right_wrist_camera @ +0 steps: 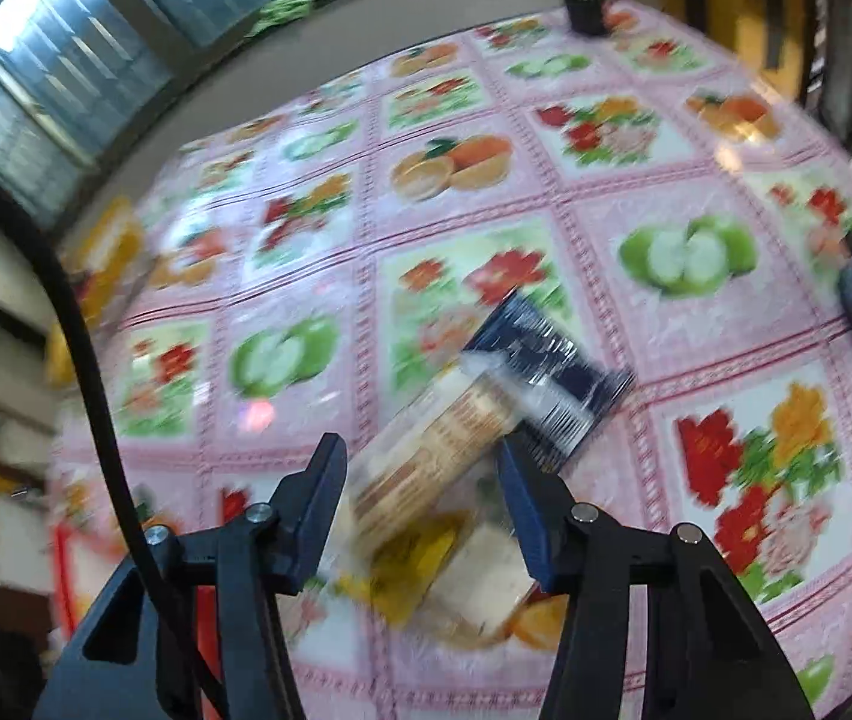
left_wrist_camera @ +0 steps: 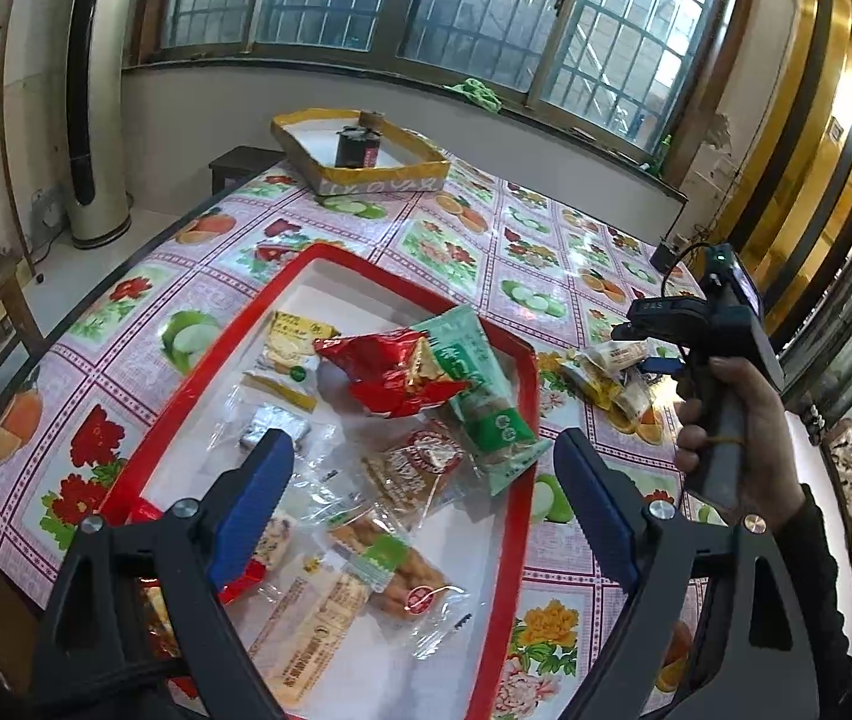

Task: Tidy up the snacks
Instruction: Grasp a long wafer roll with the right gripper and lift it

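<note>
Two hand-held grippers, jaws apart | fruit-print tablecloth (left_wrist_camera: 522, 252) | red tray (left_wrist_camera: 510, 540) | barred windows (left_wrist_camera: 366, 0)

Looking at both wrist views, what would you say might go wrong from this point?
The green packet overhangs the red tray rim and might slide off if the pile is nudged. The left gripper hangs open over loosely overlapping wrappers, so it may pinch two at once. The right gripper view is motion-blurred; its open fingers straddle a clear cracker pack that could slip.
</note>
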### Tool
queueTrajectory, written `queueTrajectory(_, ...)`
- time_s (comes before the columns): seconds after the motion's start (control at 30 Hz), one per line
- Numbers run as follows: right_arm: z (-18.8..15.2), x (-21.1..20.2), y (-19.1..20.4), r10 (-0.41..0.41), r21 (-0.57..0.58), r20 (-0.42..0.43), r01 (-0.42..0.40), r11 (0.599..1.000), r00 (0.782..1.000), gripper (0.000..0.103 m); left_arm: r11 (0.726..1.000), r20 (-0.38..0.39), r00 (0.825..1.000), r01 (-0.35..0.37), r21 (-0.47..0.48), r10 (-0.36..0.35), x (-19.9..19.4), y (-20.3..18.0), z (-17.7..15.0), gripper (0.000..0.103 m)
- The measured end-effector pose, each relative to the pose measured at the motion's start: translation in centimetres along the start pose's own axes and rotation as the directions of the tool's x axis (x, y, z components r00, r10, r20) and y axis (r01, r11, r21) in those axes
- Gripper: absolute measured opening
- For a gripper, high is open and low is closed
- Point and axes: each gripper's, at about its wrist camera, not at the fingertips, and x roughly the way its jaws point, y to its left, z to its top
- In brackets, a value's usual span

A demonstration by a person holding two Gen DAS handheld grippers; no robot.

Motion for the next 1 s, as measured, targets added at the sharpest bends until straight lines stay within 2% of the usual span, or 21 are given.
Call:
queueTrajectory(0.13, 0.0, 0.9, 0.8, -0.065, -0.07, 0.027, 0.067, 0.995, 0.997, 0.052, 1.0, 0.003, 1.0, -0.007, -0.008, 0.007, 0.0, 0.4, 0.0, 0.088)
queueTrajectory(0.17, -0.3, 0.5, 0.8, -0.067, -0.09, 0.041, 0.07, 0.994, 0.997, 0.046, 1.0, 0.002, 1.0, -0.007, -0.009, 0.007, 0.0, 0.4, 0.0, 0.088)
queueTrajectory(0.2, -0.6, 0.1, 0.6, -0.068, -0.094, 0.049, 0.073, 0.993, 0.996, 0.028, 1.0, 0.002, 1.0, -0.004, -0.01, 0.004, -0.1, 0.4, 0.0, 0.088)
queueTrajectory(0.23, -0.8, -0.5, 0.4, -0.056, -0.106, 0.066, 0.063, 0.992, 0.996, 0.019, 1.0, 0.004, 1.0, -0.002, -0.009, 0.002, 0.0, 0.4, 0.0, 0.088)
queueTrajectory(0.27, -1.0, -1.1, 0.1, -0.044, -0.123, 0.079, 0.053, 0.991, 0.996, 0.017, 1.0, 0.005, 1.0, -0.002, -0.007, 0.002, -0.1, 0.3, -0.1, 0.088)
queueTrajectory(0.3, -0.9, -1.4, -0.1, -0.038, -0.134, 0.084, 0.05, 0.99, 0.996, 0.01, 1.0, 0.006, 1.0, -0.001, -0.002, 0.001, -0.1, 0.0, -0.1, 0.089)
queueTrajectory(0.33, -1.0, -1.9, -0.5, -0.006, -0.137, 0.082, 0.017, 0.99, 0.997, 0.009, 1.0, 0.005, 1.0, 0.0, 0.004, 0.0, -0.2, -0.3, -0.2, 0.089)
queueTrajectory(0.37, -1.2, -2.7, -1.4, 0.047, -0.131, 0.082, -0.036, 0.991, 0.996, 0.008, 1.0, 0.004, 1.0, 0.002, 0.01, -0.002, -0.2, -0.6, -0.2, 0.089)
queueTrajectory(0.47, -1.8, -5.2, -2.8, 0.108, -0.168, 0.127, -0.086, 0.982, 0.986, 0.007, 0.999, 0.001, 1.0, 0.009, 0.04, -0.009, -0.3, -2.3, -0.4, 0.089)
queueTrajectory(0.57, -1.3, -5.0, -3.0, 0.176, -0.198, 0.096, -0.154, 0.968, 0.98, 0.01, 0.997, -0.011, 1.0, 0.03, 0.075, -0.029, -0.3, -4.3, -0.4, 0.089)
queueTrajectory(0.6, -1.1, -4.8, -2.8, 0.19, -0.205, 0.097, -0.167, 0.964, 0.977, 0.02, 0.996, -0.014, 0.999, 0.035, 0.086, -0.034, -0.2, -4.7, -0.4, 0.089)
queueTrajectory(0.63, -0.8, -4.4, -2.5, 0.191, -0.208, 0.086, -0.17, 0.963, 0.978, 0.044, 0.995, -0.013, 0.999, 0.035, 0.098, -0.034, -0.2, -5.2, -0.5, 0.089)
queueTrajectory(0.67, -0.5, -4.0, -2.2, 0.207, -0.212, 0.076, -0.187, 0.959, 0.975, 0.057, 0.994, -0.009, 1.0, 0.027, 0.108, -0.026, -0.3, -5.7, -0.6, 0.089)
queueTrajectory(0.7, -0.2, -3.4, -1.8, 0.221, -0.226, 0.072, -0.2, 0.953, 0.973, 0.065, 0.994, -0.007, 1.0, 0.022, 0.111, -0.021, -0.4, -5.9, -0.7, 0.089)
queueTrajectory(0.77, 0.1, -2.3, -0.6, 0.176, -0.264, 0.057, -0.155, 0.952, 0.983, 0.065, 0.993, -0.01, 1.0, 0.021, 0.114, -0.02, -0.5, -6.2, -0.9, 0.089)
queueTrajectory(0.83, 0.0, -0.8, 0.2, 0.192, -0.286, 0.004, -0.183, 0.941, 0.981, 0.047, 0.993, -0.016, 1.0, 0.012, 0.114, -0.011, -0.5, -6.2, -1.0, 0.089)
queueTrajectory(0.93, -0.4, 0.8, 0.8, 0.109, -0.288, -0.009, -0.107, 0.952, 0.994, 0.03, 0.993, -0.022, 1.0, 0.001, 0.121, 0.002, -0.5, -6.2, -1.1, 0.089)
queueTrajectory(1.0, -0.7, 1.5, 0.7, 0.093, -0.276, -0.018, -0.095, 0.956, 0.995, 0.028, 0.993, -0.02, 1.0, -0.009, 0.12, 0.011, -0.5, -6.2, -1.1, 0.089)
